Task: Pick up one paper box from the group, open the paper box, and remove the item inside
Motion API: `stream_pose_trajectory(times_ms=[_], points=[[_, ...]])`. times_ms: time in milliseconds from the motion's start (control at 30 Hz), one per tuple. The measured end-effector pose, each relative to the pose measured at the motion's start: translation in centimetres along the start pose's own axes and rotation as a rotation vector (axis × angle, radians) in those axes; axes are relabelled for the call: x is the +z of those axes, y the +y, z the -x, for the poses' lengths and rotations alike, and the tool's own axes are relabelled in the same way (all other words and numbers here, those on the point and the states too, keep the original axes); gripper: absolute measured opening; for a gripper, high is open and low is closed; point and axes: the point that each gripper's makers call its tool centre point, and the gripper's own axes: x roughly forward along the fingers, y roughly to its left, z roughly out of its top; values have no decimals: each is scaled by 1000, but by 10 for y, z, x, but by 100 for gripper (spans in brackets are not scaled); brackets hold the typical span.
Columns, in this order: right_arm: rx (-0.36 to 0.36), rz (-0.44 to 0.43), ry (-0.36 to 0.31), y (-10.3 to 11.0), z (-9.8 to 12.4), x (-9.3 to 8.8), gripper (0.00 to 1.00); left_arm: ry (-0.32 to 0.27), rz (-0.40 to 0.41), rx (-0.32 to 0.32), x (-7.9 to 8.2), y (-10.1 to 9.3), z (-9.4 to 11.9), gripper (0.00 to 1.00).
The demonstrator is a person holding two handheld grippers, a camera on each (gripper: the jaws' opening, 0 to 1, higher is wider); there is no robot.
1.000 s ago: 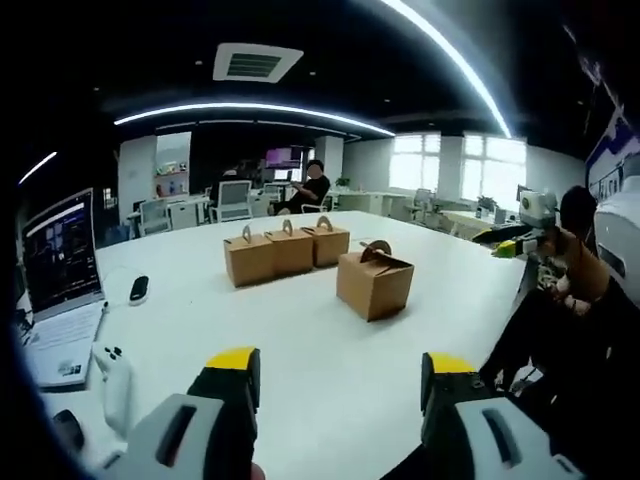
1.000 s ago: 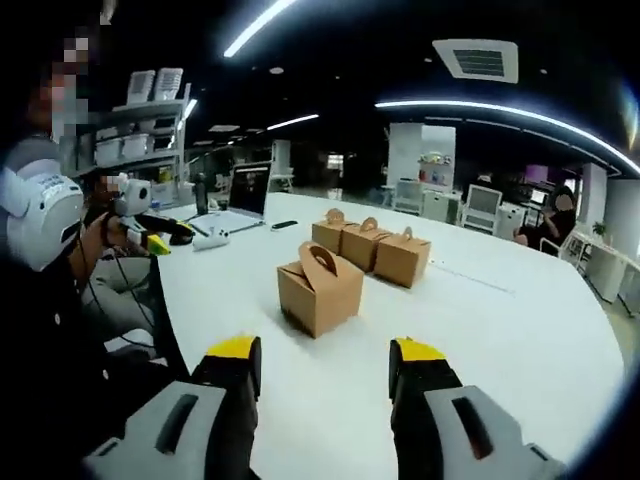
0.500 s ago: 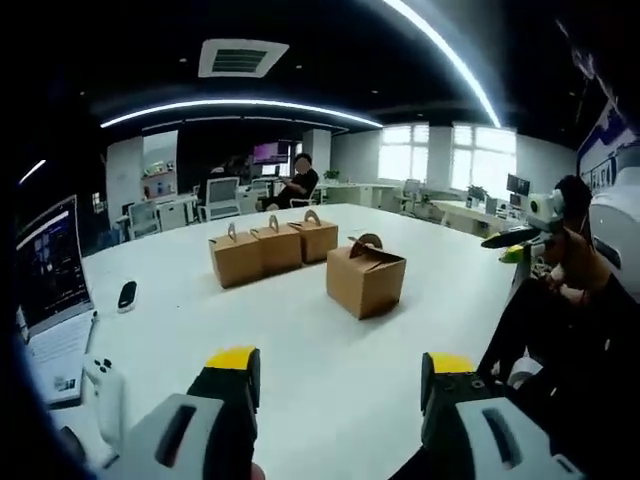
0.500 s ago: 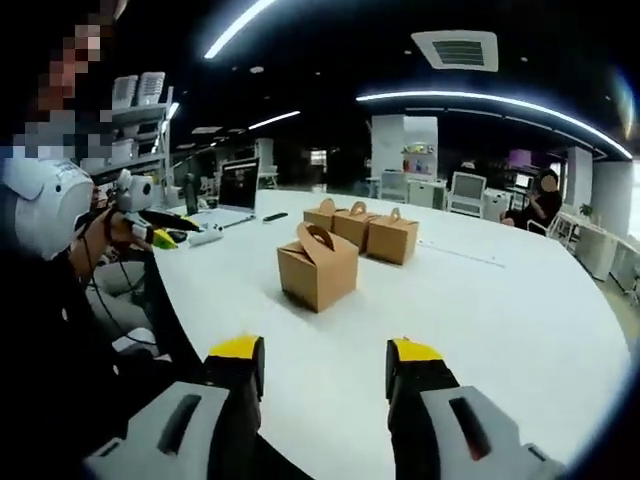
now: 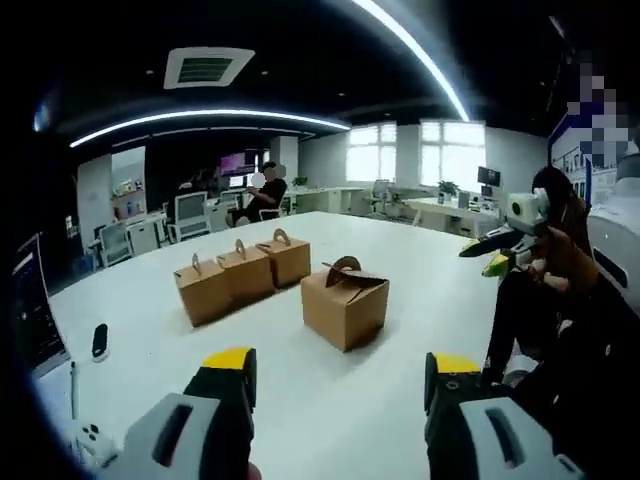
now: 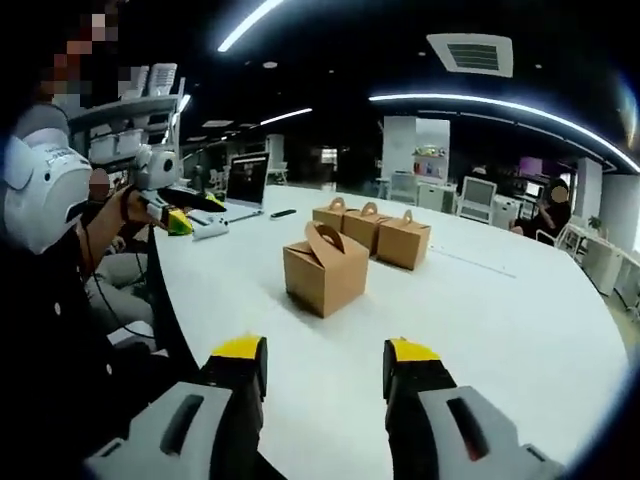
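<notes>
A brown paper box with a loop handle (image 5: 345, 305) (image 6: 325, 276) stands alone on the white table (image 5: 420, 270) (image 6: 510, 320), in front of a row of three like boxes (image 5: 240, 280) (image 6: 372, 234). My left gripper (image 5: 340, 375) hovers above the table's near edge, open, with nothing between its yellow-tipped jaws. Seen from the other side, my right gripper (image 6: 325, 362) also stands open and empty, short of the single box. The other gripper (image 5: 505, 235) (image 6: 165, 195) enters each view from the side, held by a person's hand.
A laptop (image 6: 245, 190) (image 5: 30, 325), a dark phone-like object (image 5: 99, 340) and white controllers (image 6: 210, 230) lie at the table's far end. A seated person (image 5: 262, 195) and office chairs are beyond the table. A person's body and sleeves (image 6: 50, 300) (image 5: 570, 290) are close by.
Both views have shifted with the hands: the boxes sit further left in the left gripper view and a little nearer in the right gripper view. The boxes themselves have not moved.
</notes>
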Motion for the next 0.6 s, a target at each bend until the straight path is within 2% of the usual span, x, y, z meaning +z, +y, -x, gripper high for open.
stream_pose_trajectory(times_ms=[100, 167, 300, 367, 600], points=[[7, 12, -6, 0, -2, 2, 48, 10, -109, -58, 7, 2, -17, 72], [10, 21, -7, 0, -3, 3, 49, 37, -127, -94, 7, 3, -27, 74], [18, 23, -11, 1, -5, 4, 50, 39, -194, -207, 12, 4, -55, 73], [24, 23, -10, 3, -7, 3, 50, 10, -313, -267, 13, 5, -68, 72], [57, 30, -2, 13, -16, 3, 52, 27, -253, -359, 7, 24, -111, 75]])
